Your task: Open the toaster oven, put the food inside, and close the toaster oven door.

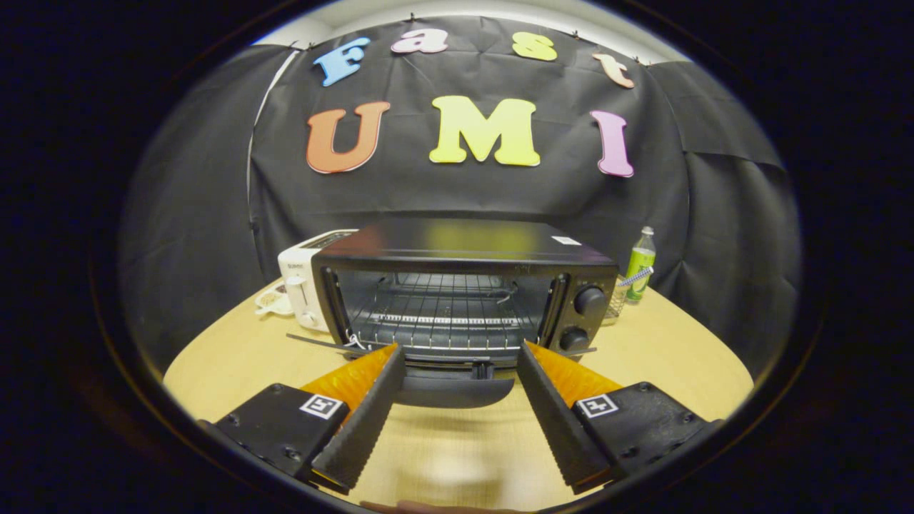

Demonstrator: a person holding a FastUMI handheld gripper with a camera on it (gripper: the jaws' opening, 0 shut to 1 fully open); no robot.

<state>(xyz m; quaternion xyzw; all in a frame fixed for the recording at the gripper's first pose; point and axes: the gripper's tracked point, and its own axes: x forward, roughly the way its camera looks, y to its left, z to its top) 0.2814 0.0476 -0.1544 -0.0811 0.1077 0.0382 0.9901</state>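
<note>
Tongs (460,351) agape — oven door handle (457,391) between

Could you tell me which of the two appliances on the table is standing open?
The black toaster oven, just ahead of the open gripper, with its door folded down; the white toaster beside it has none.

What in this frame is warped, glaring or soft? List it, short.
Gripper view: fisheye bends the table edge into a curve; the toaster oven top mirrors a yellowish glare; a pale blurred sheen lies on the tabletop between the fingers; the open gripper has its fingers either side of the lowered door's handle, touching nothing; the green bottle looks small and slightly soft.
</note>
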